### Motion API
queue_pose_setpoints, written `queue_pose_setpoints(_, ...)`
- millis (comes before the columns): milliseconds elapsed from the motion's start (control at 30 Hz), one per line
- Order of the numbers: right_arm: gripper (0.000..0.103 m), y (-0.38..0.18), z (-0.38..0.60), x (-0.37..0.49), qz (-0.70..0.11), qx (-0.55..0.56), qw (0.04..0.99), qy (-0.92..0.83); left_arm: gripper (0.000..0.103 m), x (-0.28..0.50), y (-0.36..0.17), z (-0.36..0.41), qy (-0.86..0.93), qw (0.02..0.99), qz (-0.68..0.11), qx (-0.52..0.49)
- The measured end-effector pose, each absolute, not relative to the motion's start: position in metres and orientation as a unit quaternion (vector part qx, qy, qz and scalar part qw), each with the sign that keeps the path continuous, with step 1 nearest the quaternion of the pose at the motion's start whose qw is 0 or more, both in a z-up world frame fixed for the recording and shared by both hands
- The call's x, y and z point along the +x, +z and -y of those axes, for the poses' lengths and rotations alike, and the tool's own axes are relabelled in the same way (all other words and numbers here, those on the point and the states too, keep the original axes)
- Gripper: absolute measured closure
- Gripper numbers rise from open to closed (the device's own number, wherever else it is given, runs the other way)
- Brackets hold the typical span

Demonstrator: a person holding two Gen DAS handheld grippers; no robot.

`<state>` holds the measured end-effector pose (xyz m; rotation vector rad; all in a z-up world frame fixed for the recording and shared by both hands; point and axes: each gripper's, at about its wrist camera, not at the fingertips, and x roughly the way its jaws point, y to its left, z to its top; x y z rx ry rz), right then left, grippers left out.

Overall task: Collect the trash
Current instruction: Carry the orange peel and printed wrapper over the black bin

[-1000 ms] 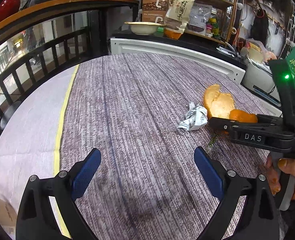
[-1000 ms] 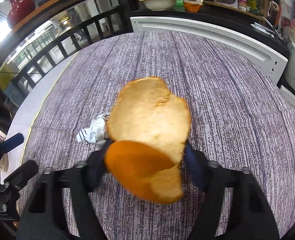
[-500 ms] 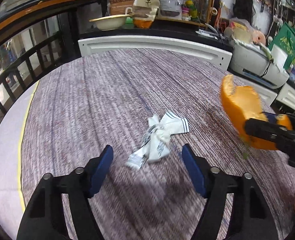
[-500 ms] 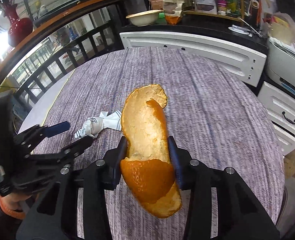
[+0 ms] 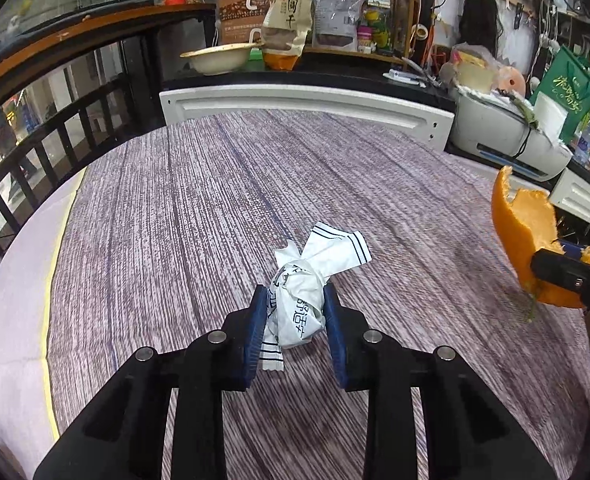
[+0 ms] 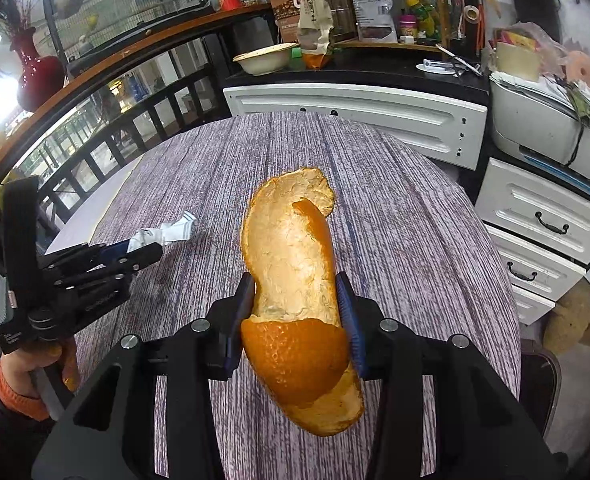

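A crumpled white wrapper (image 5: 319, 252) with dark print lies on the purple-grey striped tabletop (image 5: 175, 200). My left gripper (image 5: 295, 292) is closing on it, and its blue pads touch the wad on both sides. The right wrist view shows the same wrapper (image 6: 175, 232) sticking out past the left gripper (image 6: 143, 250). Above the table, my right gripper (image 6: 295, 280) is shut on a large piece of orange peel (image 6: 291, 256), pith side up. That peel (image 5: 523, 232) also shows at the right edge of the left wrist view.
A white cabinet front (image 5: 307, 104) runs along the table's far edge, with a bowl (image 5: 219, 58) and a snack bag (image 5: 287, 20) on its counter. White drawers (image 6: 543, 232) and a printer (image 6: 551, 128) stand to the right. A black railing (image 5: 35, 152) lies left.
My left gripper moved up to the wrapper and its jaws narrowed around it. The right gripper tightened on the orange peel, lifted it and carried it off to the right.
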<state>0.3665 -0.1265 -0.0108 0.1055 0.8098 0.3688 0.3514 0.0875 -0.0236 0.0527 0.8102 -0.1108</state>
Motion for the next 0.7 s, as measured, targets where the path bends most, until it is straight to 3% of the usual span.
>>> queue_pose_setpoints(700,0.061,-0.012,0.225,0.248,-0.359,0.078,0.919,0.144,0.074,0.224,0.002,0.003,-0.129,0.933,-0.335,0.008)
